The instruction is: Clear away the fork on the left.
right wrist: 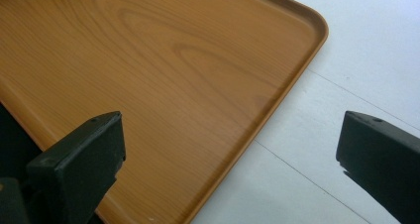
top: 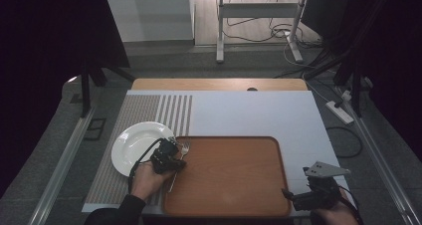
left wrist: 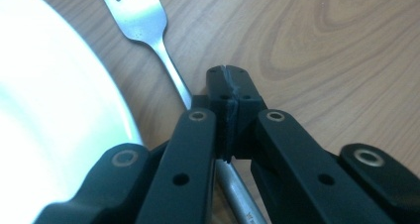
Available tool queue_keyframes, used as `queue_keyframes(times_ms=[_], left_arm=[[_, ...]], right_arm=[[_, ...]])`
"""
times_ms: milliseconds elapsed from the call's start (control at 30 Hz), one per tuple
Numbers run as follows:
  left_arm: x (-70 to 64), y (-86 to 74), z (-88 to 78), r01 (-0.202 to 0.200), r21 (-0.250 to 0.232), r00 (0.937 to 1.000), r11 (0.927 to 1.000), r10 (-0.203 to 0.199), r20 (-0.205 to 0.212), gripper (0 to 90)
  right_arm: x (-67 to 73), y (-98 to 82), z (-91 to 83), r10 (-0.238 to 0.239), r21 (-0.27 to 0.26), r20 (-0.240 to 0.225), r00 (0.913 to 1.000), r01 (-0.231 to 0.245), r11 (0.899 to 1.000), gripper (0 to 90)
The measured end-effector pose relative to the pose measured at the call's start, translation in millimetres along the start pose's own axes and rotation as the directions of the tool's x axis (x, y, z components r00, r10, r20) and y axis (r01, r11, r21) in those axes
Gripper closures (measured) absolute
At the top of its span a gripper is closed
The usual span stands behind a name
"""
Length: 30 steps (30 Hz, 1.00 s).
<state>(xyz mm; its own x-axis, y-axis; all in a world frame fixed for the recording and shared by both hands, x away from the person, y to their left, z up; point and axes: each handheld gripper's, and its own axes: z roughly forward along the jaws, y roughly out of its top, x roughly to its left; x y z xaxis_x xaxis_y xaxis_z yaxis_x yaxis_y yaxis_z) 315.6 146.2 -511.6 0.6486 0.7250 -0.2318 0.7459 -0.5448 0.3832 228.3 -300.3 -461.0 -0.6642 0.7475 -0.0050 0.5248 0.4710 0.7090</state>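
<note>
1. My left gripper [top: 171,153] sits at about 8 o'clock on the table, over the left rim of the wooden tray [top: 234,205]. In the left gripper view its jaws are pressed together with no gap showing between the tips.

2. The fork [left wrist: 148,28] lies just beside those closed jaws, not between them. Its handle runs under my gripper and its tines point away towards 12 o'clock. It rests on the tray's wood-grain surface, right beside the rim of the white plate [top: 130,145]. Whether fork and plate touch I cannot tell.

3. My right gripper [top: 311,197] is at about 4 o'clock, off the tray's near right corner, with its jaws spread wide and nothing between them.

4. Handling, as I judge it: the fork is stiff polished metal, light, thin and likely slippery. It lies flat, so the jaws would have to come down on either side of the narrow neck or the handle. The neck just below the tines looks the best place, as it is the clearest of the plate.

5. The plate looks like glazed ceramic, heavier and breakable, so I would keep the jaws from knocking its rim.

6. Some faint marking shows on the fork's handle at the bottom of the left gripper view, but it is too small to read. I see no other labels or brands.
</note>
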Motion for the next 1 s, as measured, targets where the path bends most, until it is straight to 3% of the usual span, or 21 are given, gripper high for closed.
queue_keyframes(times_ms=[267,567,800,1000], left_arm=[[5.7,-3.7,-2.6,0.026,0.0,0.9996,0.9997,-0.026,-0.003,89.1],[6.2,-4.6,-5.4,0.029,-0.014,0.9995,0.9995,-0.029,0.013,88.6],[2.0,-5.1,-14.8,0.009,-0.067,1.0,0.9977,-0.009,0.002,79.5],[-1.4,-5.4,-19.8,-0.01,-0.105,1.0,0.9944,0.01,-0.001,63.3]], right_arm=[[-0.5,0.6,0.6,-0.004,0.002,-0.003,1.0,0.004,1.0,0.0],[-1.0,1.4,1.3,-0.002,0.001,-0.007,1.0,0.002,1.0,0.0],[-0.9,2.3,2.3,-0.006,0.004,-0.009,0.9999,0.006,1.0,0.0],[-1.0,2.3,2.5,-0.005,0.003,-0.009,0.9999,0.005,1.0,0.0]])
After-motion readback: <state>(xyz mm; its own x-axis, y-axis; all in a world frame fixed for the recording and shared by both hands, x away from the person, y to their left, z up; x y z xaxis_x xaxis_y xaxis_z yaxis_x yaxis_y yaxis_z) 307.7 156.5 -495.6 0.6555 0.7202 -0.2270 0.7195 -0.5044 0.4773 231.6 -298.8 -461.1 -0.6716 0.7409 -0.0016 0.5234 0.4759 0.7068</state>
